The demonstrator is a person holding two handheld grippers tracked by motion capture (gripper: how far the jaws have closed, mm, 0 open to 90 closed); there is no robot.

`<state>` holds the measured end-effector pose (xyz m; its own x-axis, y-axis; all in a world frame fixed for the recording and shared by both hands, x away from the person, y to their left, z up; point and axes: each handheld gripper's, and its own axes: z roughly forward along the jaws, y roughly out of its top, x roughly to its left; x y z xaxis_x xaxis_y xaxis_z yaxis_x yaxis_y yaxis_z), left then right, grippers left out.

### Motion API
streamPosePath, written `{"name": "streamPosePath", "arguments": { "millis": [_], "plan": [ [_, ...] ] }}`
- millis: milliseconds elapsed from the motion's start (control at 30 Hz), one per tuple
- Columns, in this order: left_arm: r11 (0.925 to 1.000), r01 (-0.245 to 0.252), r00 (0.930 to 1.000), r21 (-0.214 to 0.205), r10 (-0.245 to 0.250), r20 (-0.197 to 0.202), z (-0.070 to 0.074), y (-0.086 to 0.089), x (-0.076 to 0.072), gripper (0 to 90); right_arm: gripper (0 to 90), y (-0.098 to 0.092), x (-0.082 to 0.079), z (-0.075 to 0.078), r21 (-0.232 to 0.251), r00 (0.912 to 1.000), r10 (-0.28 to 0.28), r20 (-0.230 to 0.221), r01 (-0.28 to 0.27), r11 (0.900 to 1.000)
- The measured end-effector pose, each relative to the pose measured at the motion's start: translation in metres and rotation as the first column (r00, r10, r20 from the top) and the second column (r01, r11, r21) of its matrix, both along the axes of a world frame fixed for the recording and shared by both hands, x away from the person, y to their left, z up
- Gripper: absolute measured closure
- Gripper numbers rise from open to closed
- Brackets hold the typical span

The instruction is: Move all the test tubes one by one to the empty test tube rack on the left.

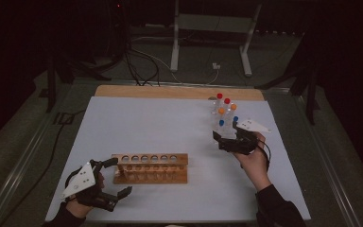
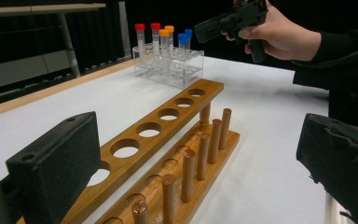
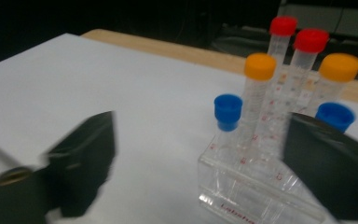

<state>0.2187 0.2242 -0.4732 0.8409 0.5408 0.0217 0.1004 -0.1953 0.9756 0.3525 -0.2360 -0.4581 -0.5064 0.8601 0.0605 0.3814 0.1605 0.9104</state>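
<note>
My right gripper (image 1: 228,135) has its fingers (image 3: 81,154) spread apart with nothing between them, and they hover just short of the blue-capped tube (image 3: 227,122) at the near corner of the clear rack (image 3: 256,186), which stands toward the far right of the bench (image 1: 170,123). That tube looks like thin, light plastic, smooth and slippery along its barrel, so I judge it safest to take it just under the cap, where the cap's rim can stop it sliding through the pads. A gentle squeeze should do; the wall looks stiff enough, but hard clamping could crack or squirt it sideways. Its neighbours, the orange-capped tubes (image 3: 259,88) and red-capped tubes (image 3: 282,37), stand close behind, so I would come in from the open near side and lift straight up to avoid tipping the light rack. My left gripper (image 1: 118,177) rests with its fingers (image 2: 58,163) released, straddling the near end of the wooden rack (image 1: 150,168), which looks rigid and stable, its holes empty.
</note>
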Motion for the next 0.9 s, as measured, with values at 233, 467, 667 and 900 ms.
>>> {"name": "streamPosePath", "arguments": {
  "millis": [233, 467, 667, 900],
  "plan": [
    [1.0000, 0.002, 1.0000, -0.001, -0.002, 0.001, 0.000, 0.000, 0.000, 0.5, 18.0, 0.001, 0.011, -0.007, -0.016, 0.9994, -0.016, -0.030, 0.016, 0.9998],
    [1.0000, 0.003, 1.0000, -0.001, -0.003, 0.003, 0.000, -0.001, -0.001, 0.5, 33.1, 0.002, 0.018, -0.012, -0.032, 0.9976, -0.032, -0.062, 0.030, 0.9990],
    [1.0000, 0.006, 1.0000, -0.001, -0.006, 0.002, 0.000, -0.001, -0.001, 0.5, 42.9, 0.002, 0.024, -0.015, -0.051, 0.9951, -0.047, -0.088, 0.042, 0.9978],
    [1.0000, 0.005, 1.0000, 0.000, -0.005, 0.000, 0.000, -0.001, 0.000, 0.6, 55.2, 0.001, 0.029, -0.016, -0.067, 0.9941, -0.051, -0.095, 0.045, 0.9968]
  ]
}}
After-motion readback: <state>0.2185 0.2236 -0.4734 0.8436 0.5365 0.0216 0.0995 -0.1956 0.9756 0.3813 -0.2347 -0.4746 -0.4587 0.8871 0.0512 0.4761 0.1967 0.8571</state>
